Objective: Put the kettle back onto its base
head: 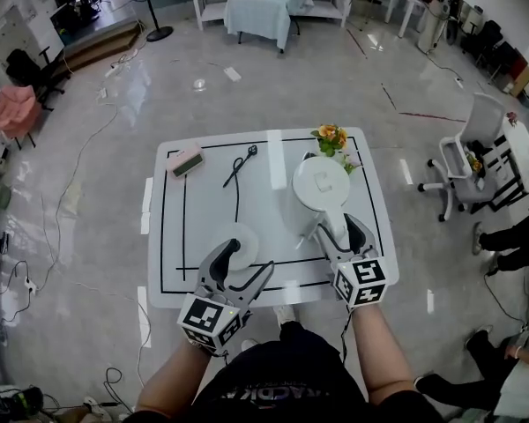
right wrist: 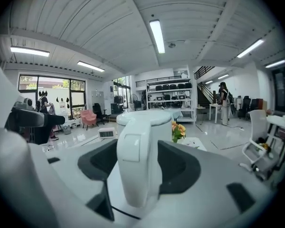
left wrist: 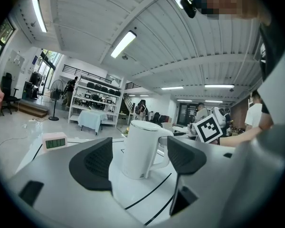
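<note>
A white electric kettle stands upright on the white table, right of centre. Its handle sits between the fingers of my right gripper, which is shut on it, pads touching both sides. The round white base lies on the table to the kettle's left, near the front edge. My left gripper is open, its fingers straddling the base. In the left gripper view the kettle rises just behind the base, with the right gripper's marker cube beyond it.
A small digital clock and a black cord-like object lie at the back of the table, a flower bunch at the back right. Black tape lines mark the tabletop. An office chair and seated people are to the right.
</note>
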Available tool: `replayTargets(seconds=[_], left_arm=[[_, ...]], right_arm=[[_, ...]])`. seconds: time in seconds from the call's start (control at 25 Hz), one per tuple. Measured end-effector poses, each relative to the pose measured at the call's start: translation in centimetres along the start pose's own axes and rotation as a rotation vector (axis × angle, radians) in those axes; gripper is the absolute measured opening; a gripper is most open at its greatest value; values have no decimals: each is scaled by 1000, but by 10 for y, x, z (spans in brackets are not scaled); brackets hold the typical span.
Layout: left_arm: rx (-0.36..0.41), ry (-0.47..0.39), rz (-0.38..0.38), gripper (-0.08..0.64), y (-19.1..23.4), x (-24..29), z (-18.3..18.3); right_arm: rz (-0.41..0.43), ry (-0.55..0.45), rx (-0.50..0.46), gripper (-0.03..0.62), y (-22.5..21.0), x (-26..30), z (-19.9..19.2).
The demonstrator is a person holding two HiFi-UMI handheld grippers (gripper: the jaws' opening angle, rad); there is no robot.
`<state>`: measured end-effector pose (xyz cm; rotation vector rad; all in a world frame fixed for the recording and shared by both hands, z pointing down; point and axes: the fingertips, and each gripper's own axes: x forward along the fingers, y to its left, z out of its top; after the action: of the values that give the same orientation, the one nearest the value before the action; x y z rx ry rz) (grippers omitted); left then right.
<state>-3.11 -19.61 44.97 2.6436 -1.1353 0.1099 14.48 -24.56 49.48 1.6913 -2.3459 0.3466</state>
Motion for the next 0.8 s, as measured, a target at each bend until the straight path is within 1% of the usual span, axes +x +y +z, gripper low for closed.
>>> replayTargets(seconds=[0.04, 0.08, 0.28, 0.44, 0.6, 0.8], left_arm=[[-2, 1, 1, 348, 0, 1, 0], [-3, 2, 2, 348, 0, 1, 0], [-9, 5, 1, 348, -1, 6, -2], [-14, 11, -1, 348, -1, 8, -4], [-15, 17, -3, 348, -2, 11, -6], [-19, 17, 5, 347, 1, 14, -9]], right_arm=[[-1, 7, -7, 256, 0, 1, -1], [-3, 12, -13, 234, 0, 2, -1], [11, 22, -31, 181, 1, 6, -3], [2, 18, -21, 171, 0, 5, -2], [-12, 6, 20, 156, -2, 4, -2], [-3, 0, 41, 143, -4, 6, -5]])
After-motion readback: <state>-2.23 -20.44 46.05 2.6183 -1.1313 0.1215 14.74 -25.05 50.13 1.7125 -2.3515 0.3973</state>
